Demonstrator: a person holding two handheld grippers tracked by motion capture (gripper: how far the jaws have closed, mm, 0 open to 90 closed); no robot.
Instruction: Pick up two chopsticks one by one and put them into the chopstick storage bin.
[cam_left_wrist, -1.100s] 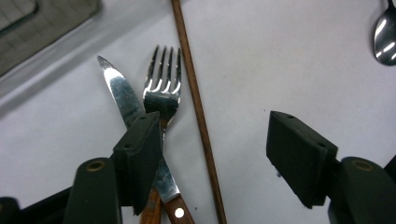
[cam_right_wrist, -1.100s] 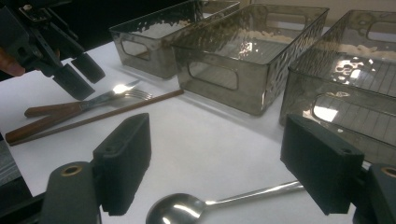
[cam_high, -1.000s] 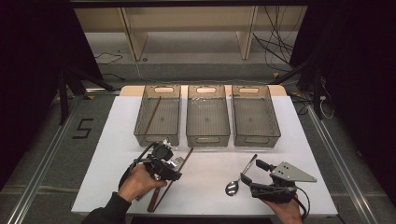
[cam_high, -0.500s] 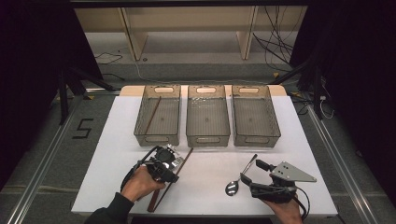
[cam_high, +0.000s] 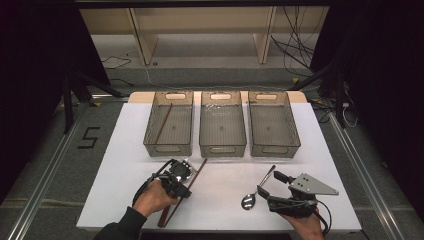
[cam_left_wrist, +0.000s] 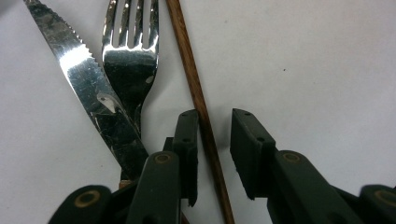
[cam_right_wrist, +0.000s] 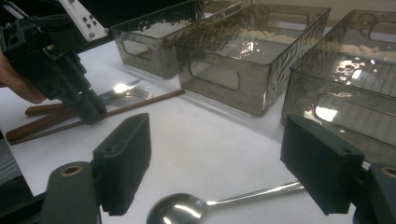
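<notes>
While the left gripper (cam_high: 186, 184) hung over the near-left part of the white table (cam_high: 225, 220), its jaws had just been closing around a brown chopstick (cam_left_wrist: 196, 88), and the coming pinch turned on how that stick ran between them; in the left gripper view it passed lengthwise up the gap, touching or nearly touching the left-hand pad and apart from the right-hand one, so the jaws were narrowed but, as far as I could judge, not yet pressing from both sides; its long axis ran from near-left to far-right across the table in the high view, toward the bins (cam_high: 223, 131); a fork (cam_left_wrist: 130, 65) and a serrated knife (cam_left_wrist: 88, 79) lay just beside it, outside the jaws; another chopstick (cam_high: 163, 123) already lay in the left bin (cam_high: 169, 145); the right gripper (cam_high: 266, 190), well apart at the near right, stood spread wide with nothing between its pads, a spoon (cam_right_wrist: 187, 211) on the table just beyond them.
</notes>
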